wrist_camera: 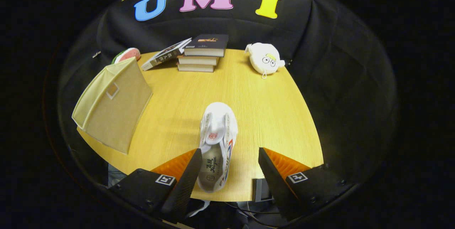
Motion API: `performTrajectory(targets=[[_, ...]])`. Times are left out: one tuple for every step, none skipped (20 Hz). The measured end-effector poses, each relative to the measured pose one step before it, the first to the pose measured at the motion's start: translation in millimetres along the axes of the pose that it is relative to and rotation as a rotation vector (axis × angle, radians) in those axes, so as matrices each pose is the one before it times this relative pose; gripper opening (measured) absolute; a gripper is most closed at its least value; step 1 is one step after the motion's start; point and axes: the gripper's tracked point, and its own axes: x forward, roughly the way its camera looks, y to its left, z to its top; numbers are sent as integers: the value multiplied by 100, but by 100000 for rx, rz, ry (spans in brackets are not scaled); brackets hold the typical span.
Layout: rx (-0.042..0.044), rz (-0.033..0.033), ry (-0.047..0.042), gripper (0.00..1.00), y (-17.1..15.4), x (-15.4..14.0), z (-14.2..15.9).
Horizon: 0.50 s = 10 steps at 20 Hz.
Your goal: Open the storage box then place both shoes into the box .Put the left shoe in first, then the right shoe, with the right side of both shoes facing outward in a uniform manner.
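The white low-top canvas shoe (217,143) is lying at lower centre on the round wooden table (270,115), long axis pointing away, toe farthest. The gripper (229,165) is standing apart, fingers flanking the heel.

A light wooden table (199,90) is set against a wall of black cloth (341,65), which is draped in loose folds behind and beside it. The tabletop is lit evenly from above, and its grain is seen running across. Beyond the table's edges the surroundings are left in deep shadow.
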Motion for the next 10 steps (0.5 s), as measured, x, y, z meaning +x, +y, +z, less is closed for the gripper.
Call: performTrajectory(targets=[[-1564,578,1357,98,-11,830,-390],[-1156,511,967,96,93,1026,-137],[-746,327,953,93,20,1073,-91],[-1126,-976,515,90,-234,1041,-59],[-1489,-1349,802,83,-394,974,4],[-1032,-1600,-276,78,-193,1026,359],[-684,-1311,-737,73,-218,858,365],[790,-86,-307,71,130,831,416],[2815,2065,680,59,800,749,315],[1842,-2115,532,51,-37,-93,265]])
